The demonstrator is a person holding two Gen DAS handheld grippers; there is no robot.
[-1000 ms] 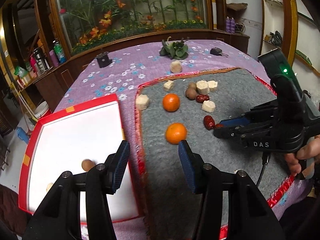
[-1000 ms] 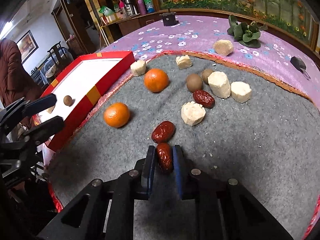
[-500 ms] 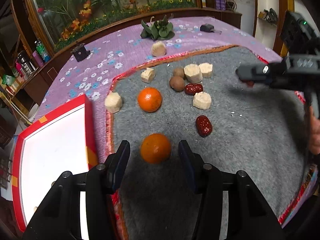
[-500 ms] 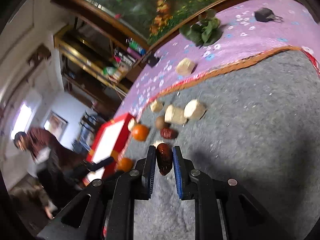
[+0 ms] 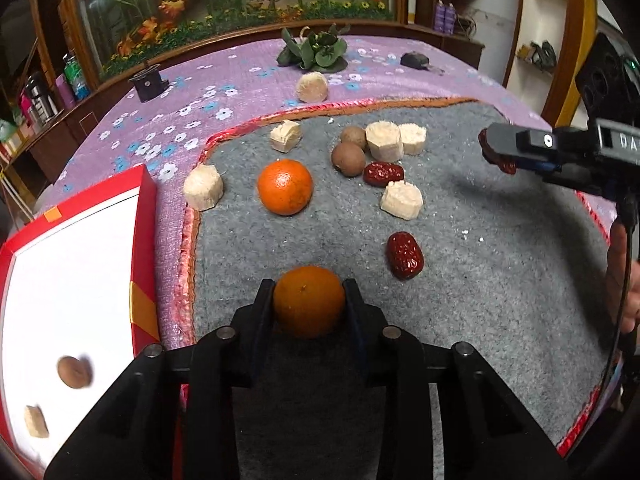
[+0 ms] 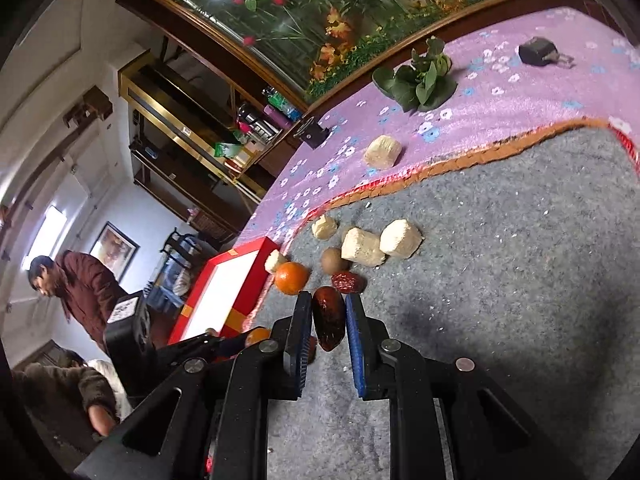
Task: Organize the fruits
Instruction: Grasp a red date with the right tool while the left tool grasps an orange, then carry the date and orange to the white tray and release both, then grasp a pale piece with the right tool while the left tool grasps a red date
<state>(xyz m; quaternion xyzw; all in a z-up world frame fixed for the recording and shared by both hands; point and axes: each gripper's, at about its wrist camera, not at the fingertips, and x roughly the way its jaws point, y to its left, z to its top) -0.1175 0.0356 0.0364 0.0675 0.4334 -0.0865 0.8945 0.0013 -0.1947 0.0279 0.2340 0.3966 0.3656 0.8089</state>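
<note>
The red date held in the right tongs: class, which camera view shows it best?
The right wrist view: the red date sits close and centred, clamped in the right tongs. The left wrist view shows it only small and mostly hidden at the tong tips, lifted above the grey mat.

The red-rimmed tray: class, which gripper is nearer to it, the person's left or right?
Left. The left gripper, shut on an orange, sits just beside the tray; the right gripper, holding a red date, hangs across the mat.
</note>
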